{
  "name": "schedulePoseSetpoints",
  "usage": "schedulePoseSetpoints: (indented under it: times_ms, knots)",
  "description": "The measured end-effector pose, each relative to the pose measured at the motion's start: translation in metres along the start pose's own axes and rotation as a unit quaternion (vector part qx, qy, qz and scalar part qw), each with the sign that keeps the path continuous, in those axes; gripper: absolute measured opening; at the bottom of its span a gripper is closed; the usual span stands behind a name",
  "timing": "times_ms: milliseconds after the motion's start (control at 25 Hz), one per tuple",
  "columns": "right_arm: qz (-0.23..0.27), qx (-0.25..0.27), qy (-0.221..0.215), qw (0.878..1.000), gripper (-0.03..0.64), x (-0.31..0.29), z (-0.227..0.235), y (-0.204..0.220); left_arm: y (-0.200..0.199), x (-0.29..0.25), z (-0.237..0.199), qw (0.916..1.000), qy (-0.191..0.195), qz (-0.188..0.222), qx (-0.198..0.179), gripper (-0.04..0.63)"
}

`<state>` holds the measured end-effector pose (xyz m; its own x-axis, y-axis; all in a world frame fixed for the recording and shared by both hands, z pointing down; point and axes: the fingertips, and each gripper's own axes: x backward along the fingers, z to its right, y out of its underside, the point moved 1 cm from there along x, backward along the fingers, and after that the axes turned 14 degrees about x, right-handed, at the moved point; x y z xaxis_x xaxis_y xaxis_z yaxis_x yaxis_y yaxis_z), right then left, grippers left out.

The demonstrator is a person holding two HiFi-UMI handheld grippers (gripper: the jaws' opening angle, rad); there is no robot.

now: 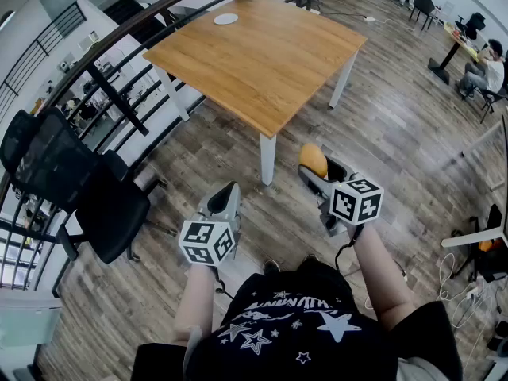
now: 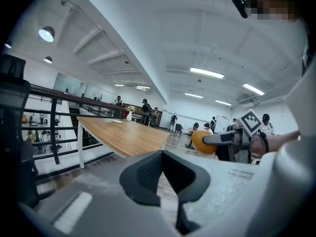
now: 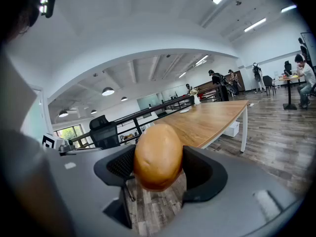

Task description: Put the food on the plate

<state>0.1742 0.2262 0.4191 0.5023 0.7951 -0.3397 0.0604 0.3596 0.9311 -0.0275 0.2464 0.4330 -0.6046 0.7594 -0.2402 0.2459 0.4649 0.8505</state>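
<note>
Golden-brown food [image 3: 157, 154] is clamped between the jaws of the right gripper [image 1: 317, 167].

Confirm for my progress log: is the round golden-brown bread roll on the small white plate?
No, the right gripper holds the roll in its jaws, while the plate lies on the wooden table.

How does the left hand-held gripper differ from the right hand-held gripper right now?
The right hand-held gripper clamps a rounded golden-brown food piece; the left hand-held gripper holds nothing. The right one's jaws stand wide apart, the left one's together. Both are grey and face the light wooden table.
</note>
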Motion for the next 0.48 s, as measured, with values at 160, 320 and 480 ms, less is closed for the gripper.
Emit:
schedulePoseSetpoints:
  times_ms: [160, 320, 480]
  knots:
    - [-0.005, 0.002, -0.004, 1.0, 0.302, -0.001, -0.004, 0.003, 0.006, 0.001, 0.004, 0.9999, 0.008, -0.011, -0.005, 0.002]
    - [-0.008, 0.008, -0.004, 1.0, 0.302, -0.005, -0.008, 0.006, 0.011, 0.003, 0.0, 0.9998, 0.011, -0.016, -0.001, 0.003]
    - [-0.014, 0.014, -0.004, 1.0, 0.302, -0.007, -0.009, 0.008, 0.016, 0.005, -0.003, 0.9995, 0.014, -0.027, -0.001, 0.003]
